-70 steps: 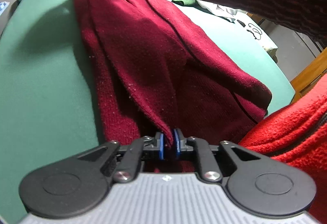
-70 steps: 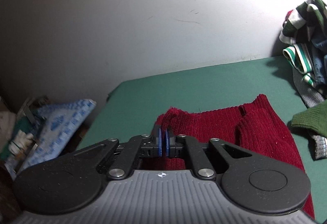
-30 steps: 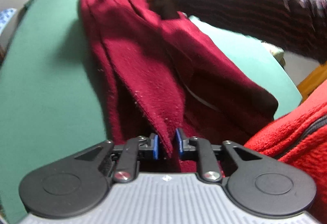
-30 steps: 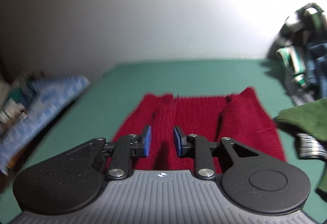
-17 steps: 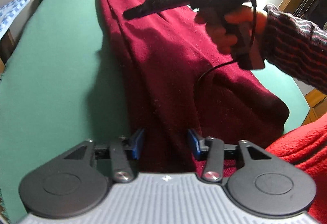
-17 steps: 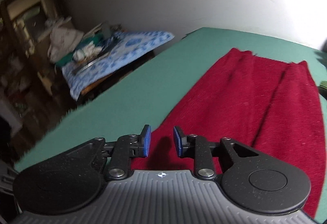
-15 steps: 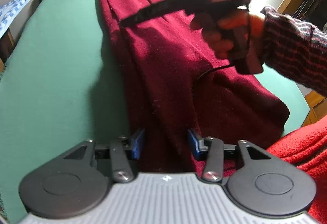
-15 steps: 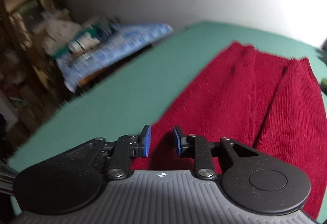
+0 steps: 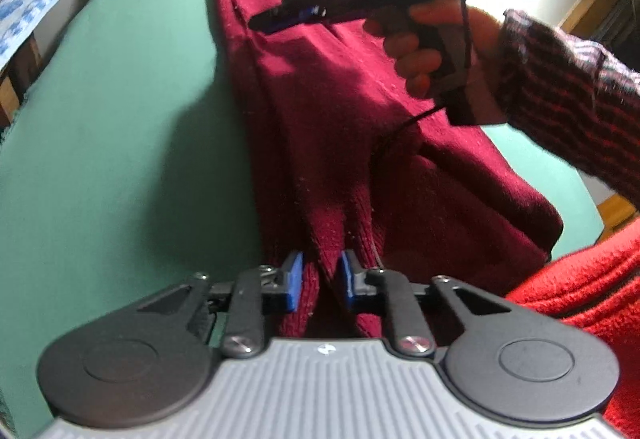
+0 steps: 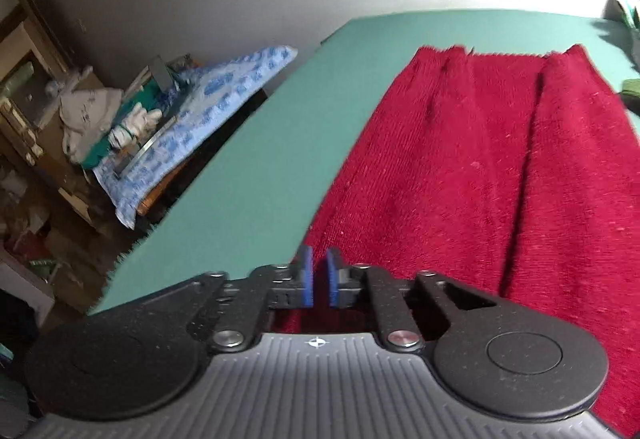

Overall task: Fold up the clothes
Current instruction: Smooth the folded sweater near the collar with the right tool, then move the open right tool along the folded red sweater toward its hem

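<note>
sweater: a dark red knit sweater lies long and folded on the green table. it runs from the top middle of the left wrist view down to the bottom middle. in the right wrist view it fills the right side of the picture.
left tongs: the left gripper is at the bottom middle of its view. its blue pads stand apart, with a fold of the sweater between them. they are not pinching it.
right tongs: the right gripper is low over the left edge of the sweater. its blue pads have only a narrow gap between them. nothing is held in the gap.
hand: a hand in a striped sleeve holds the right gripper in the upper right of the left wrist view.
other things: a blue patterned cloth lies off the table at the left of the right wrist view. a bright red fleece shows at the lower right of the left wrist view.
</note>
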Available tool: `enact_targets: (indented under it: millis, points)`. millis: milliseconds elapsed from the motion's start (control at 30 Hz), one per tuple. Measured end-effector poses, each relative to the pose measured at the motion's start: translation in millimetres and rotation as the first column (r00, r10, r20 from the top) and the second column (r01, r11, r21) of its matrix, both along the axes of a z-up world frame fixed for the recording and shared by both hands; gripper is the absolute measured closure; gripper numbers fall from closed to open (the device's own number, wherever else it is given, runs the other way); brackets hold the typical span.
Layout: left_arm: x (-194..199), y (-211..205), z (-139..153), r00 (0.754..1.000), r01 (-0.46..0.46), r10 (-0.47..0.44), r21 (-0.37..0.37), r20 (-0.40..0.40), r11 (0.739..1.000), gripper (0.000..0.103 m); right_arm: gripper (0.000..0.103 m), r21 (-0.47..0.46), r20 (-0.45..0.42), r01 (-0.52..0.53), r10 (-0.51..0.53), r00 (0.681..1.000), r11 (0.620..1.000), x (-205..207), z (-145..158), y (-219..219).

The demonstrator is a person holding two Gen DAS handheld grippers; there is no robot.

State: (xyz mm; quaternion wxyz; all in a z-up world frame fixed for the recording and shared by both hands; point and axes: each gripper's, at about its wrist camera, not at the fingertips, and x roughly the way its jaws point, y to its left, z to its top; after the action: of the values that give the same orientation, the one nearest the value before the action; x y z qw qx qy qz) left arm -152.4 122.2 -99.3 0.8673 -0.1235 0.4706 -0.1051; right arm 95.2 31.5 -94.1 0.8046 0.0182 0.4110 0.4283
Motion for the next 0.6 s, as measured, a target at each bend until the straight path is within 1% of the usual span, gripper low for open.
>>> enact_targets:
  millis: [67, 133, 167, 200, 333, 367, 400, 433, 467, 500, 567, 600]
  points:
    - [0, 0, -1, 1.000, 0.001, -0.001, -0.004, -0.001, 1.000, 0.087, 0.064, -0.004, 0.031, -0.001, 0.001, 1.000, 1.000, -3, 4, -3]
    - [1, 1, -1, 1.000, 0.003, -0.003, -0.008, -0.006, 1.000, 0.087, 0.073, -0.064, 0.084, -0.034, 0.039, 0.996, 0.997, -6, 1, 6]
    - [1, 1, -1, 1.000, 0.005, -0.005, -0.005, -0.007, 1.000, 0.087, 0.091, -0.056, 0.066, -0.030, 0.034, 0.997, 0.998, -3, -1, 8]
    - [0, 0, -1, 1.000, 0.009, -0.009, 0.000, -0.007, 1.000, 0.087, 0.100, -0.048, 0.049, -0.026, 0.029, 0.998, 0.998, 0, -4, 10]
    - [-2, -2, 1, 1.000, 0.016, -0.016, 0.019, -0.001, 1.000, 0.087, 0.101, -0.018, -0.022, -0.010, 0.009, 1.000, 1.000, 13, -15, 18]
    - [-3, -2, 2, 1.000, 0.015, -0.015, 0.023, 0.002, 1.000, 0.087, 0.103, -0.010, -0.039, -0.005, 0.005, 0.999, 1.000, 16, -18, 20]
    - [-3, -3, 3, 1.000, 0.015, -0.015, 0.027, 0.006, 1.000, 0.087, 0.103, -0.004, -0.055, -0.001, 0.001, 0.998, 1.000, 19, -20, 21]
    - [-3, -3, 3, 1.000, 0.014, -0.014, 0.031, 0.009, 0.999, 0.085, 0.103, -0.007, -0.054, 0.002, -0.002, 0.999, 1.000, 17, -16, 17]
    - [-4, -4, 4, 1.000, 0.013, -0.014, 0.035, 0.013, 0.999, 0.083, 0.098, -0.008, -0.050, 0.005, -0.005, 0.999, 1.000, 15, -12, 13]
    - [-5, -3, 6, 1.000, 0.009, -0.010, 0.039, 0.021, 0.999, 0.082, 0.091, 0.002, -0.025, 0.014, -0.013, 1.000, 1.000, 10, -6, 5]
    - [-6, 1, 11, 0.999, -0.002, 0.000, 0.047, 0.040, 0.999, 0.081, 0.091, 0.013, -0.007, 0.036, -0.035, 0.999, 0.999, 2, 2, -13]
    - [-6, 2, 14, 0.999, -0.002, 0.000, 0.053, 0.052, 0.999, 0.081, 0.091, 0.000, -0.015, 0.049, -0.049, 0.999, 0.999, -2, 2, -19]
